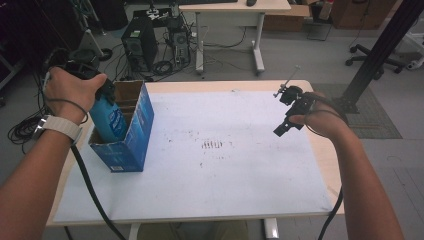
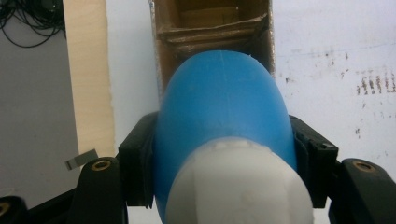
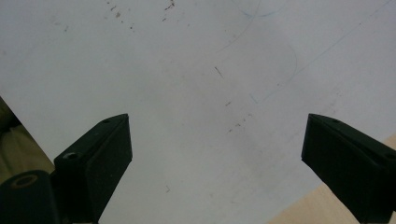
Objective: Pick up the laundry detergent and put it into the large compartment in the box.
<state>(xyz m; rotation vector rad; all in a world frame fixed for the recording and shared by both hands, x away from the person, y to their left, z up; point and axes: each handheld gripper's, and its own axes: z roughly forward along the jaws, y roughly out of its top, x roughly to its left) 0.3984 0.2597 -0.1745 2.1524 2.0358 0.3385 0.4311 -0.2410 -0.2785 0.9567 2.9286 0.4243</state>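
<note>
Left tool [image 2: 224, 154] clamped on a blue bottle [image 2: 224, 107], one black jaw pressed to each flank just below the white cap [image 2: 238, 186]; grip looks square, bottle centred between the jaws. Bottle hangs base-down beyond the tool, its lower part already inside the open cardboard box [image 2: 212, 28] with blue printed sides; in the high view the bottle [image 1: 107, 117] stands in the near end of the box [image 1: 131, 131], close against the near wall. A cardboard divider [image 2: 212, 30] crosses the box just past the bottle's base. Step in hand, by my reading: lowering the bottle into the near compartment. To do it well: keep the bottle upright, hold it off the divider ahead and the side wall to the tool's left, and go down slowly until the base seats on the box floor. Release only when it bears weight, then lift straight up so the jaws do not catch the box rim. Box is light and unheld; a sideways push could slide it on the desk [image 1: 225, 175]. Right tool [image 1: 289, 114] hovers well away to the other side, over bare white desk surface, jaws spread wide, holding nothing; it could steady the box if needed.
</note>
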